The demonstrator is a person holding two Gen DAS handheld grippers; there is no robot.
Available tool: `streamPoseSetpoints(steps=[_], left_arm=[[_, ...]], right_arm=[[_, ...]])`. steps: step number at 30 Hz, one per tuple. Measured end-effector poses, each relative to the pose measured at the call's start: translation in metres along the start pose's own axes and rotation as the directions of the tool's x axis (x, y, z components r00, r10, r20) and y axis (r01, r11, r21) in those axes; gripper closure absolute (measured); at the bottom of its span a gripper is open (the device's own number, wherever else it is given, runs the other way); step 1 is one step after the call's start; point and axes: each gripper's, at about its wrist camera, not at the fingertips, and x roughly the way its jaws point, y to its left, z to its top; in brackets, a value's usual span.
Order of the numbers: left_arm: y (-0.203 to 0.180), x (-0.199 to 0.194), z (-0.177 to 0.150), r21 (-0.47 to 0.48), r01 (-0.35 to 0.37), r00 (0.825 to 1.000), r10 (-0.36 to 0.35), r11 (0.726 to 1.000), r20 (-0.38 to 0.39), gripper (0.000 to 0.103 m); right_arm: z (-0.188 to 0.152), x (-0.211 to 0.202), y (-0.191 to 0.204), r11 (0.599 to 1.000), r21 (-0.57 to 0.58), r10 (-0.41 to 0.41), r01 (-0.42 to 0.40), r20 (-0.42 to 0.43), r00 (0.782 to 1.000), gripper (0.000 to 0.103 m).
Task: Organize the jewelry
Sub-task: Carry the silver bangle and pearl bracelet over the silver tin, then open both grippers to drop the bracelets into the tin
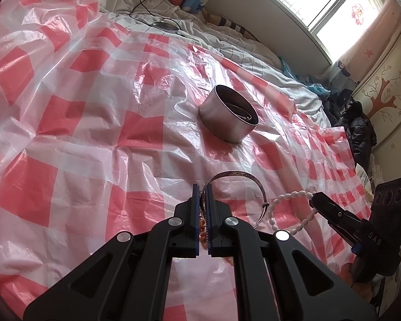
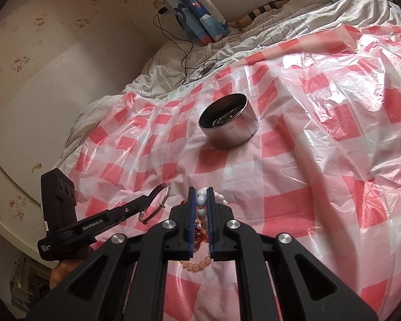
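Note:
A round metal tin (image 1: 228,113) stands open on the red-and-white checked plastic sheet, with dark jewelry inside; it also shows in the right wrist view (image 2: 228,124). My left gripper (image 1: 203,191) is shut on a thin metal bangle (image 1: 236,173), held just above the sheet; the bangle shows too in the right wrist view (image 2: 160,196). My right gripper (image 2: 201,192) is shut on a white bead bracelet (image 2: 201,200), which shows in the left wrist view (image 1: 283,208). An amber bead bracelet (image 2: 196,263) and orange beads (image 2: 197,234) lie under the right gripper.
The checked sheet (image 1: 93,133) covers a rumpled bed. A round disc with a black cable (image 2: 207,69) lies at the far edge. A blue patterned pillow (image 2: 197,8) leans on the wall. Dark clothes (image 1: 358,123) pile beside the bed under the window.

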Motion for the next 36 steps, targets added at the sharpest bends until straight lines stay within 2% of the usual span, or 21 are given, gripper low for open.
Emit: streamPoseSetpoints(steps=[4, 7, 14, 23, 27, 29, 32, 36], left_arm=[[-0.004, 0.000, 0.007, 0.018, 0.003, 1.000, -0.003, 1.000, 0.014, 0.100], [-0.009, 0.004, 0.020, 0.039, -0.009, 0.999, 0.008, 0.999, 0.035, 0.100], [-0.028, 0.033, 0.066, 0.093, -0.037, 0.996, 0.029, 0.995, 0.080, 0.100], [-0.045, 0.095, 0.119, 0.129, -0.058, 0.996, 0.049, 0.990, 0.072, 0.100], [-0.061, 0.126, 0.130, 0.186, -0.049, 0.999, 0.047, 0.981, 0.016, 0.099], [-0.067, 0.135, 0.131, 0.213, -0.076, 0.997, 0.074, 0.974, 0.017, 0.097], [-0.058, 0.135, 0.133, 0.166, -0.096, 0.995, 0.096, 0.981, 0.012, 0.096], [-0.036, 0.102, 0.144, 0.054, -0.100, 0.991, 0.094, 0.994, 0.098, 0.088]], right_arm=[[0.001, 0.001, 0.006, 1.000, -0.016, 0.026, -0.026, 0.001, 1.000, 0.095], [0.006, 0.001, 0.006, 0.997, 0.010, 0.077, -0.077, 0.015, 0.997, 0.095], [0.040, 0.010, -0.001, 0.979, 0.072, 0.184, -0.190, 0.087, 0.979, 0.095], [0.095, 0.025, -0.019, 0.958, 0.106, 0.246, -0.265, 0.163, 0.955, 0.095], [0.116, 0.039, -0.028, 0.958, 0.110, 0.246, -0.266, 0.167, 0.955, 0.095], [0.125, 0.049, -0.032, 0.955, 0.117, 0.251, -0.271, 0.162, 0.954, 0.095], [0.134, 0.068, -0.036, 0.948, 0.139, 0.266, -0.287, 0.149, 0.952, 0.095], [0.139, 0.101, -0.044, 0.909, 0.221, 0.332, -0.353, 0.125, 0.935, 0.095]])
